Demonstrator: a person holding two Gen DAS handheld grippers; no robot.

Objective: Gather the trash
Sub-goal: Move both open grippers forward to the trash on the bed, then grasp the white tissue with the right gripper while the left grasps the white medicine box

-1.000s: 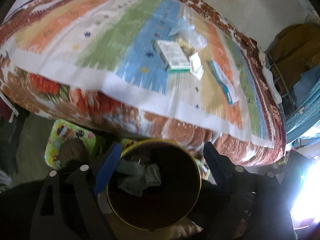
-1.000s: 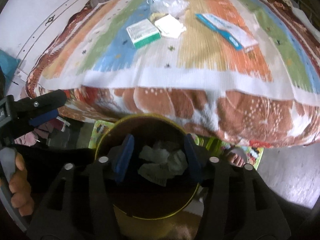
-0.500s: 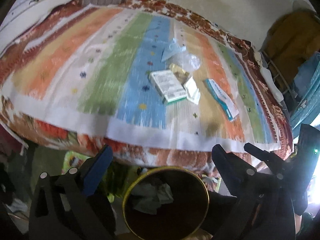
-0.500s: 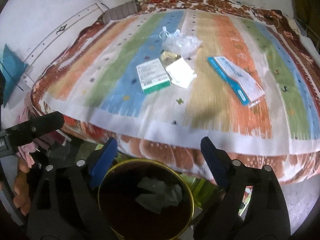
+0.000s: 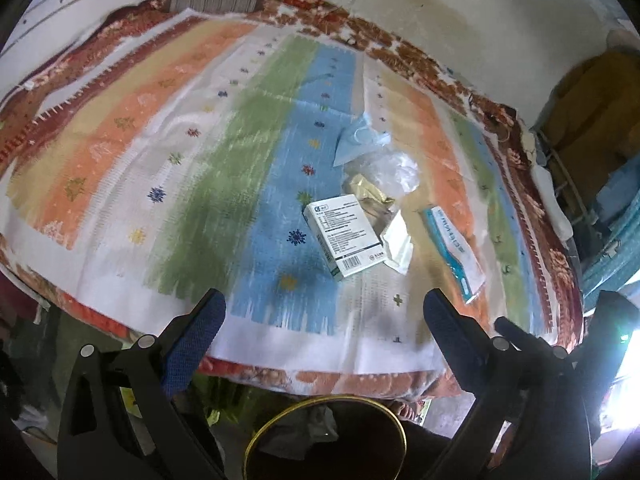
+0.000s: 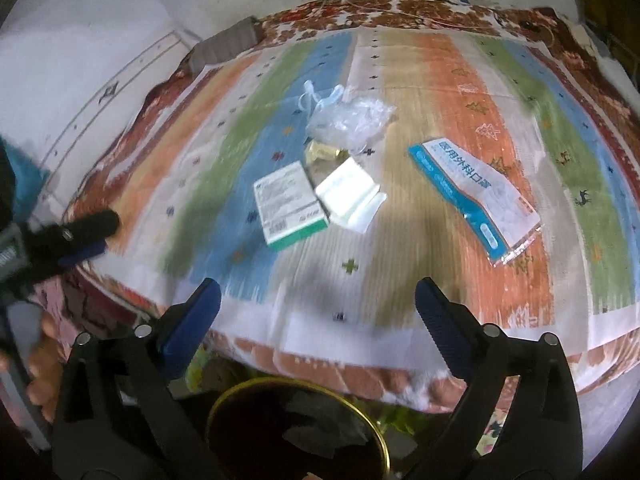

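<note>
Trash on striped blanket point(image 6: 460, 92): green-edged carton point(image 6: 289, 205) at 12 o'clock, light and stiff, take it across the short sides. Mask packet point(image 6: 476, 196) at 1 o'clock, thin and slippery; pinch an edge. Right gripper point(image 6: 318, 312) jaws opening, left gripper point(image 5: 324, 324) spread fully; both empty. Bin point(image 6: 298, 434) at 6.

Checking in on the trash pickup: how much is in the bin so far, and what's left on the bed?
Done: crumpled paper already lies in the bin below the bed edge. In hand: nothing. The left claw is wide open and empty; the right claw is opening, nothing between its jaws. Left on the blanket: small box, white packet, plastic bag, gold wrapper, face mask, mask package.
</note>
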